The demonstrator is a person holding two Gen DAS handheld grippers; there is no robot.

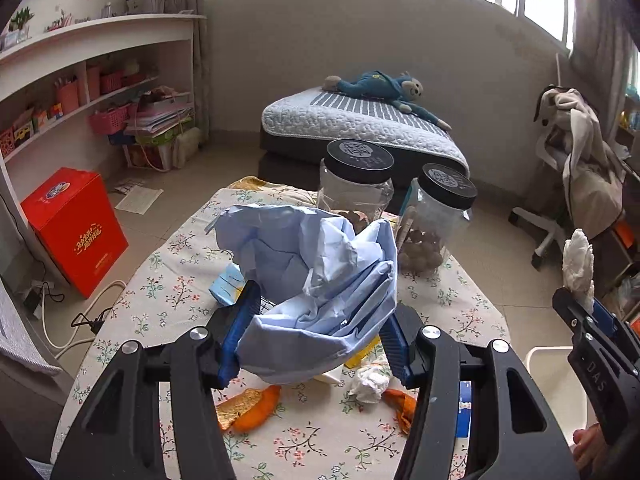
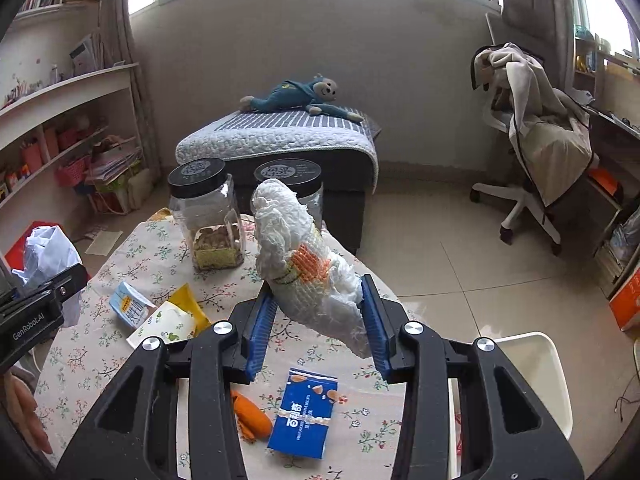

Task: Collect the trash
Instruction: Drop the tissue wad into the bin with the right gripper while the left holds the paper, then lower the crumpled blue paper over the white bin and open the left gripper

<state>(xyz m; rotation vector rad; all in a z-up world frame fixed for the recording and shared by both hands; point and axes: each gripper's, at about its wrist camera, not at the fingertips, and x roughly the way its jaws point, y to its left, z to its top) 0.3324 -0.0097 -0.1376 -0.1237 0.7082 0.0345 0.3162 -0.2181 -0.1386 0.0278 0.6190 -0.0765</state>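
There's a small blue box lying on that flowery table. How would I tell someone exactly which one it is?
Start at the table with the floral tablecloth. At its near edge, just below the right gripper, lies the dark blue snack box, flat on the cloth, with an orange peel to its left. Unlike the pale blue carton farther left, it is deep blue with white lettering and pictures of nuts.

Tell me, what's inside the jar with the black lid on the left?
The left jar holds brownish lumps over a yellow-green layer at the bottom; its upper part looks empty. The lid hides the very top.

Daylit tiled room: bed, shelves, chair.
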